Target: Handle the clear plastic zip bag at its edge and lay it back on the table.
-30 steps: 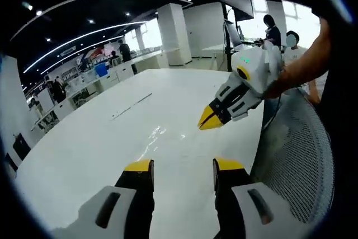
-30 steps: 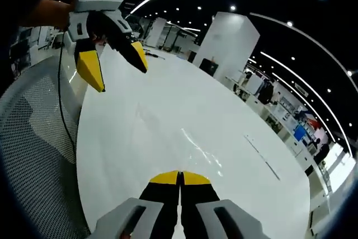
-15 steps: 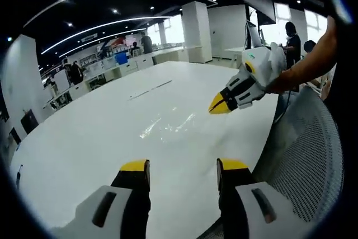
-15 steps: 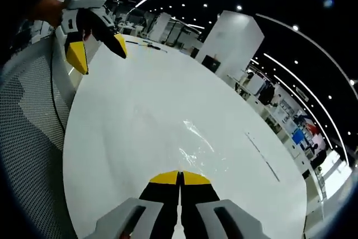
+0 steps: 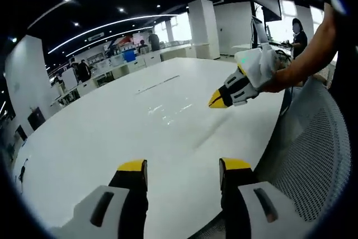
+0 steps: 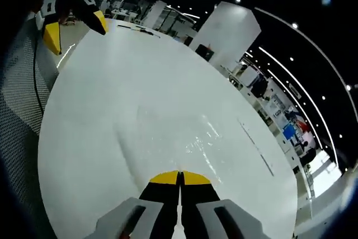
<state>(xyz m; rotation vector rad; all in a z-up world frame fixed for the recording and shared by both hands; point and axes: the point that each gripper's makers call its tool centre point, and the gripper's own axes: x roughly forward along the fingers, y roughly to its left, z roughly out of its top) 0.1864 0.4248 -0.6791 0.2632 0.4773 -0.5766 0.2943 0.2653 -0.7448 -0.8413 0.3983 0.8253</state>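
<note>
In the left gripper view, the left gripper (image 5: 182, 167) sits nearest, its 2 yellow-tipped jaws spread wide with nothing between them, hovering over the near part of the white worktop (image 5: 89, 138). Beyond it, the clear plastic zip bag (image 5: 168, 113) lies flat on the worktop, visible mainly as a patch of glare and faint creases. To its right the right gripper (image 5: 219, 99) hangs just above the surface, a person's arm (image 5: 302, 62) behind it. A mesh chair back (image 5: 307, 155) stands at the worktop's edge, and desks and people fill the far room.

In the right gripper view, the right gripper's (image 6: 180, 176) jaws are pressed together tip to tip. The bag (image 6: 168, 138) lies directly ahead of them, its near edge close to the tips; whether a thin edge of film is pinched there cannot be told. The left gripper (image 6: 72, 23) shows far up at the left, jaws apart.

Judging by this, the bag looks laid down or nearly so. The risk is that the film is almost invisible: if an edge is caught in the closed jaws, pulling away would drag or flip the bag, and static could make it cling and lift.
</note>
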